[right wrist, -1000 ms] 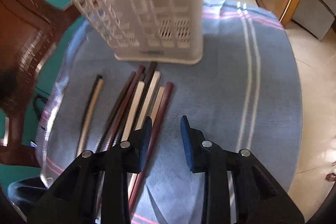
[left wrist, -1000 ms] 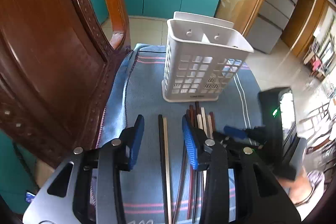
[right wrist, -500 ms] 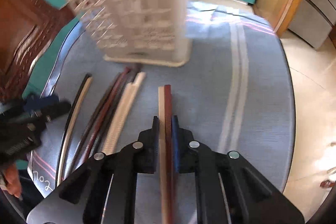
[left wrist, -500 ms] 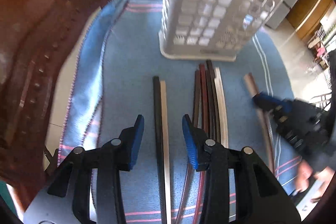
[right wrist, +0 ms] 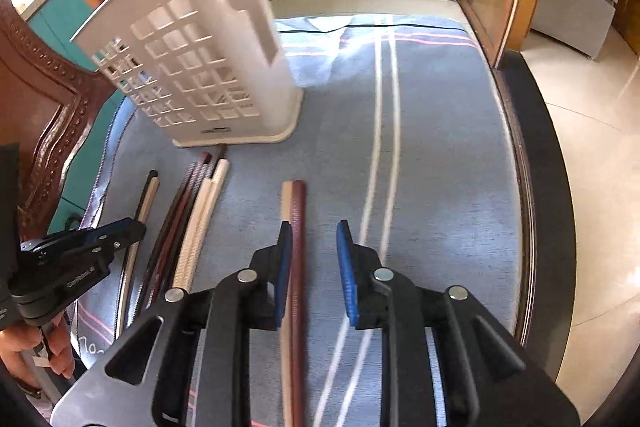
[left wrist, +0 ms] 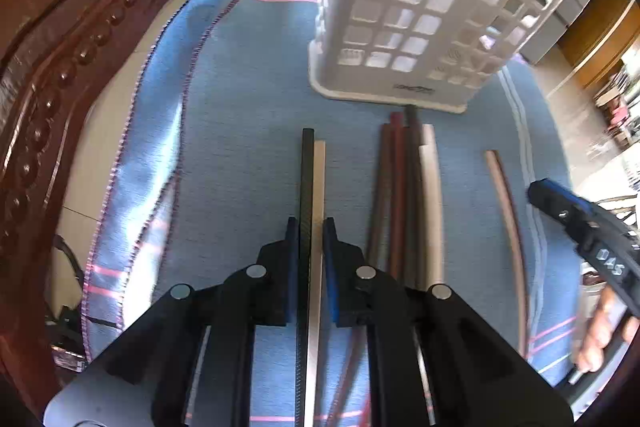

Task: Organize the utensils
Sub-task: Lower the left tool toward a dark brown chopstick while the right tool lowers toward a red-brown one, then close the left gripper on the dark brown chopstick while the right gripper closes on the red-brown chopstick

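My left gripper (left wrist: 311, 227) is shut on a pair of chopsticks, one black and one pale (left wrist: 313, 179), lying on the blue cloth. Beside it to the right lies a bundle of brown, dark red and cream chopsticks (left wrist: 412, 195). My right gripper (right wrist: 312, 231) is open; a tan and dark red pair (right wrist: 294, 211) lies between its jaws against the left finger. That pair shows in the left wrist view (left wrist: 505, 203), with the right gripper (left wrist: 560, 207) beside it. The white perforated utensil basket (left wrist: 420, 19) stands upright behind the chopsticks and also shows in the right wrist view (right wrist: 200, 67).
A blue striped cloth (right wrist: 440, 131) covers the round table. A carved wooden chair (left wrist: 48, 67) stands at the left. The dark table rim (right wrist: 532, 163) runs along the right. Teal cabinets stand behind.
My left gripper has closed on the black and pale pair. My right gripper, shut on the tan and red pair half a second ago, has opened, and the pair lies on the cloth.
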`<state>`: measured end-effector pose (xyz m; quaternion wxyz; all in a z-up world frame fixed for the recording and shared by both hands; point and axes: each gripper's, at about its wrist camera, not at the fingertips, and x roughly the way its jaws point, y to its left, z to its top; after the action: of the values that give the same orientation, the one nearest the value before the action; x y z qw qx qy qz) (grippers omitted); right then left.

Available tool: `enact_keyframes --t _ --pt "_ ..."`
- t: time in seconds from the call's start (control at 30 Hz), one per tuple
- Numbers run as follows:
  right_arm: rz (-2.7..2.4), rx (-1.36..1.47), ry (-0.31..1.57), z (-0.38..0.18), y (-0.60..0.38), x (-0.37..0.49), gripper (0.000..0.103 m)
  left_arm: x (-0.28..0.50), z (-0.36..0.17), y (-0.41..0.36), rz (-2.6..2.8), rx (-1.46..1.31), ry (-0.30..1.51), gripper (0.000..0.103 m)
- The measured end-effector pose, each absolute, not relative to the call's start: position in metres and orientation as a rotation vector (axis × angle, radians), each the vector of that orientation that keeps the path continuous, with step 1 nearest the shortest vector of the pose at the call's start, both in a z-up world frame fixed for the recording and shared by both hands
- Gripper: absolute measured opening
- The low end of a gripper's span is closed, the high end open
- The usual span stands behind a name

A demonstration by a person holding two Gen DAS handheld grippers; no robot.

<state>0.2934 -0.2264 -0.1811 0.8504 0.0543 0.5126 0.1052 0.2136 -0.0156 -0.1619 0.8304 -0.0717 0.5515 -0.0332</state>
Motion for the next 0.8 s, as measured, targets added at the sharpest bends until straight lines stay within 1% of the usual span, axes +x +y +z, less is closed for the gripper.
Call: enact_keyframes --t 0.17,0.2,0.23,0.3,0.5,0.7,0.8 --pt "0.201 0.108 1.084 -0.183 -0.234 0.292 0.025 0.209 -0.140 -0.025 -0.157 -0.203 1.111 0.013" --pt "0.201 0.108 1.083 -0.184 -0.235 0.292 0.028 0.210 -0.139 -0.025 -0.164 -0.218 1.108 0.014" --pt "0.200 0.108 1.082 -0.184 -0.235 0.291 0.029 0.207 -0.136 -0.023 -0.165 -0.225 1.105 0.018" --pt "0.197 0.107 1.081 -0.184 -0.236 0.291 0.031 0.208 -0.138 -0.021 -0.142 -0.216 1.102 0.024" --pt "0.192 0.090 1.092 -0.190 -0.233 0.295 0.031 0.224 -0.150 -0.009 -0.086 -0.184 1.141 0.025" --pt "0.203 0.040 1.110 -0.199 -0.221 0.300 0.031 0.228 -0.163 -0.015 -0.083 -0.142 1.158 0.025" --pt "0.217 0.035 1.107 -0.200 -0.218 0.301 0.031 0.232 -0.166 -0.019 -0.075 -0.119 1.150 0.028"
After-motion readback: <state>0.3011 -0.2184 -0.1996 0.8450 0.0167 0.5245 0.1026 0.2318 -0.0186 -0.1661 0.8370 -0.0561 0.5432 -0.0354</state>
